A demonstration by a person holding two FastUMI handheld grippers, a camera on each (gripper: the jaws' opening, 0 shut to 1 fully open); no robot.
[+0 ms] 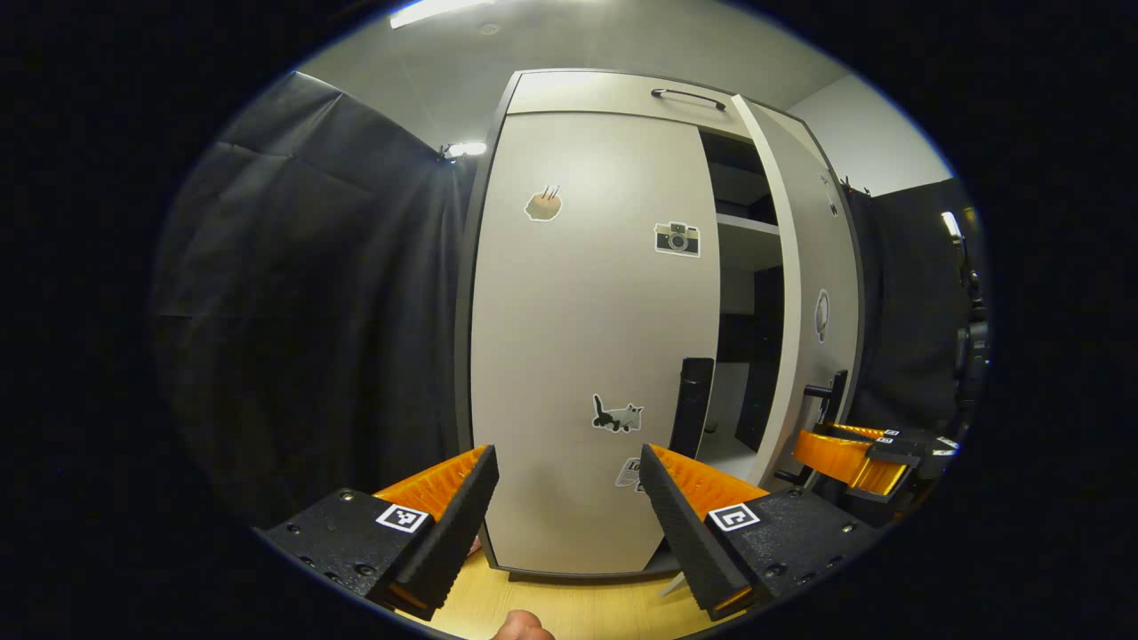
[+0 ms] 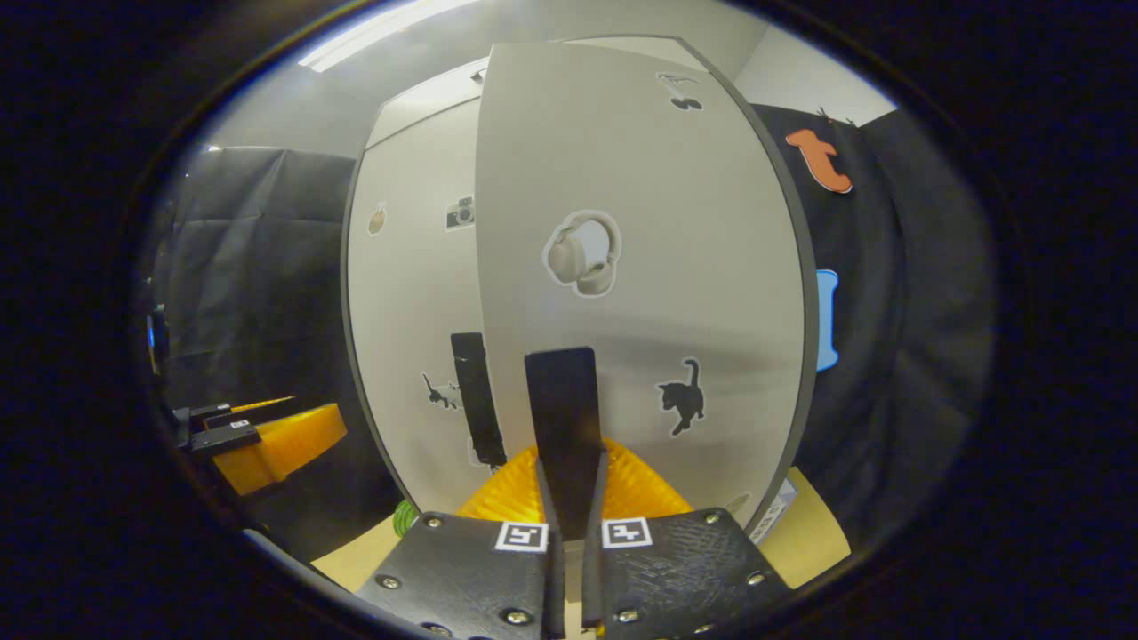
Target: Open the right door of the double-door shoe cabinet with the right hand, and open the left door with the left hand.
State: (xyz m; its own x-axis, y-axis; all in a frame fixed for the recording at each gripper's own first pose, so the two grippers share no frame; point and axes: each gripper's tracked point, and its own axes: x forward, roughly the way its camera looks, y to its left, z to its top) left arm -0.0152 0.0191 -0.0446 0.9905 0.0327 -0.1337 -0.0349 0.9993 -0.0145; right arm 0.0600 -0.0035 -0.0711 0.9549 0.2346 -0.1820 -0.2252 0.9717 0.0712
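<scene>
The pale shoe cabinet's left door is closed, with its black vertical handle at its right edge. My left gripper is open a short way in front of that door, left of the handle and touching nothing. The right door stands partly swung out. Its black handle runs up between the fingers of my right gripper, which is shut on it. In the left gripper view the right gripper is at the right door's edge. In the right gripper view the left gripper is at the far left.
Dark shelves show through the gap between the doors. A top panel with a black bar handle sits above them. The cabinet stands on a light wooden surface. Black cloth walls hang on both sides. A fingertip shows at the bottom edge.
</scene>
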